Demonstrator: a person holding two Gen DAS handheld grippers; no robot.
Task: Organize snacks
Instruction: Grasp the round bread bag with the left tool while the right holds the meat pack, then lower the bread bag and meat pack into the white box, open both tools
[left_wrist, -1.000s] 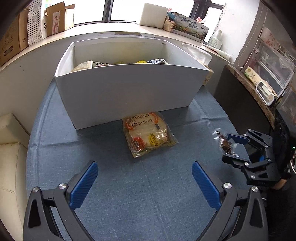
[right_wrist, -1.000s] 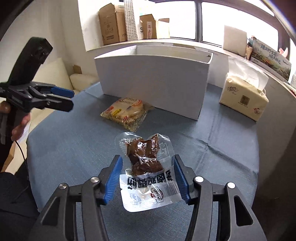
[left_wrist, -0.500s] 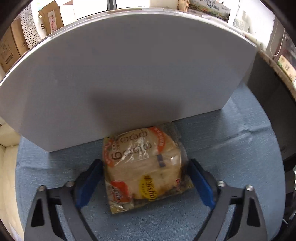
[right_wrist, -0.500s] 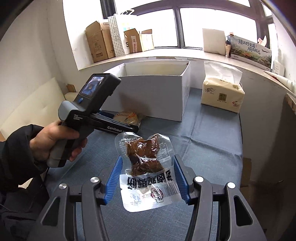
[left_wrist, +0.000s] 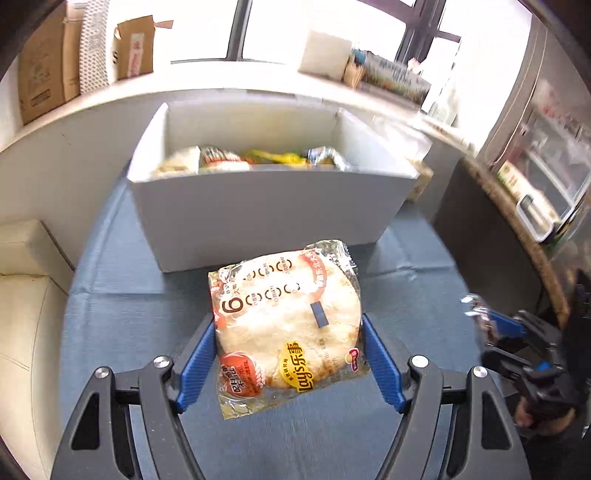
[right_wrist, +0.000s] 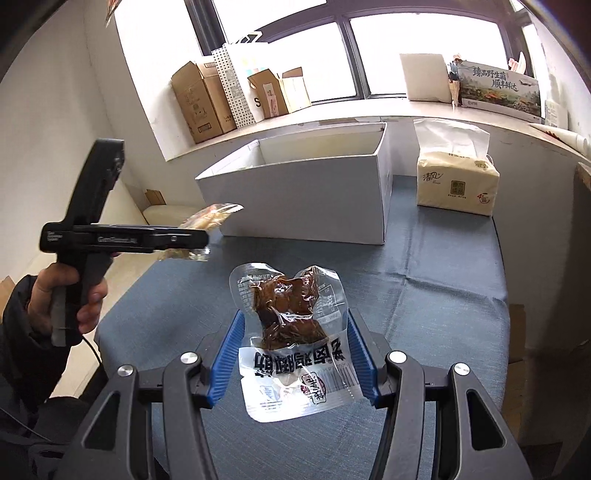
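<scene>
Currently two snack packets are held, one in each hand-held gripper. At the centre of the left wrist view, the left hand-held gripper (left_wrist: 289, 356) is clamped on a Lay's rice-cracker packet (left_wrist: 286, 326), its blue pads pressing the packet's two sides and holding it clear above the blue-clothed table (left_wrist: 122, 317). At lower centre of the right wrist view, the right hand-held gripper (right_wrist: 293, 352) is clamped the same way on a clear braised-meat packet (right_wrist: 291, 332), dark brown pieces showing through the film.

One white box (left_wrist: 266, 210) stands open on the table in the upper middle of the left wrist view, beyond the cracker packet. Several snack packets (left_wrist: 251, 160) lie inside it along the near wall; their exact number cannot be told, as they overlap and blur.

One tissue pack (right_wrist: 456, 181) stands on the table just to the right of the box in the right wrist view. Three cardboard boxes (right_wrist: 203, 101) sit on the windowsill at upper left of that view.
</scene>
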